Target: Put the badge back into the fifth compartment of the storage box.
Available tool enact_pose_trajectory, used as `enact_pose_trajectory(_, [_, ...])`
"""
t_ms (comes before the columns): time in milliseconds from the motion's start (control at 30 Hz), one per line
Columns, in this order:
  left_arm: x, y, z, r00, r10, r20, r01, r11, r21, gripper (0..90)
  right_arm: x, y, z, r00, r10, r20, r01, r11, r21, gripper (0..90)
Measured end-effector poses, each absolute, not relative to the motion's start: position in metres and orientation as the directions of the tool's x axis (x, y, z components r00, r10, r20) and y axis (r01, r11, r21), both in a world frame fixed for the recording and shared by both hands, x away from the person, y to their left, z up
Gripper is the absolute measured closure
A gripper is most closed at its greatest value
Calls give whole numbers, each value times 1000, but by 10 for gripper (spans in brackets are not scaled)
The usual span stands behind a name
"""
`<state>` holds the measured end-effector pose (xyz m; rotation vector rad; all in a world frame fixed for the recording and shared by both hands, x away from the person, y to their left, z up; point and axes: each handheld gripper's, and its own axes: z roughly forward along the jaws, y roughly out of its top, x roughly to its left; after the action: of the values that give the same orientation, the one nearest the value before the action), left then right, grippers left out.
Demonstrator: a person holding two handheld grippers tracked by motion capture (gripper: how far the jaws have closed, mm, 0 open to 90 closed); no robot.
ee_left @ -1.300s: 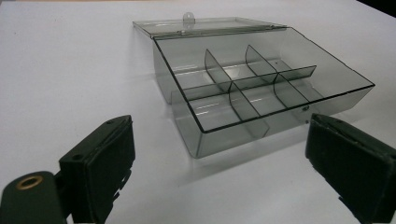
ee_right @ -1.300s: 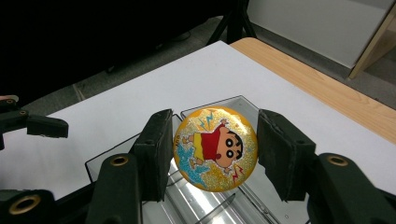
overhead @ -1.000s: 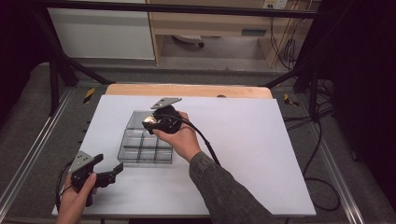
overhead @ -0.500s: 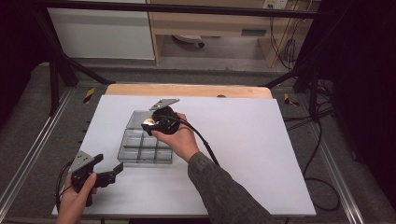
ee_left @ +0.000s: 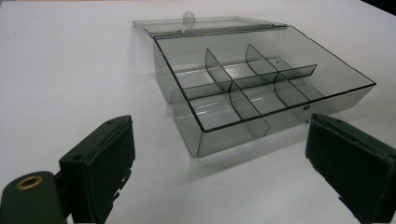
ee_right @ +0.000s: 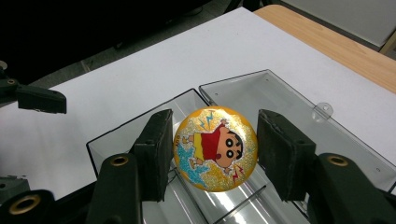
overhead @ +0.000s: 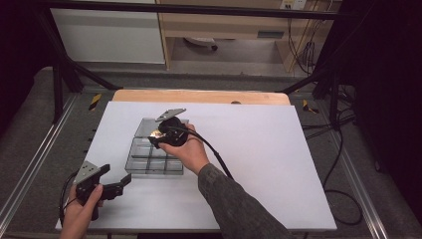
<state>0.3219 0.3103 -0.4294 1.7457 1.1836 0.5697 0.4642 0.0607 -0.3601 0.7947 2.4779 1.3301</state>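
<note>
A clear plastic box (overhead: 154,158) with several compartments stands on the white table, its lid (overhead: 147,127) folded back flat on the far side. My right gripper (overhead: 157,135) hovers over the box's far compartments. In the right gripper view its jaws (ee_right: 215,128) are shut on a round gold glitter badge (ee_right: 215,148) with a cartoon figure, held above the box (ee_right: 140,140). My left gripper (overhead: 118,185) rests low near the table's front left, open and holding nothing. In the left gripper view the box (ee_left: 252,88) and its lid (ee_left: 210,25) lie just beyond the open left gripper (ee_left: 219,126).
The white sheet (overhead: 259,149) covers the table, with a wooden strip (overhead: 199,96) along its far edge. Metal rails run down both sides. Cables (overhead: 343,149) hang off to the right. The right gripper's cable (overhead: 216,157) trails over the person's forearm.
The right gripper with the badge has shifted slightly nearer and lower over the box. The left gripper has stayed where it was.
</note>
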Motion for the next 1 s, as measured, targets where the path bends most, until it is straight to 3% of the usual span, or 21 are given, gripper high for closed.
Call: enact_pose_trajectory(1000, [322,310,-429,433,894,-114,469,-115,876,84,461,71,-380,-849,524,70,371,496,785,470])
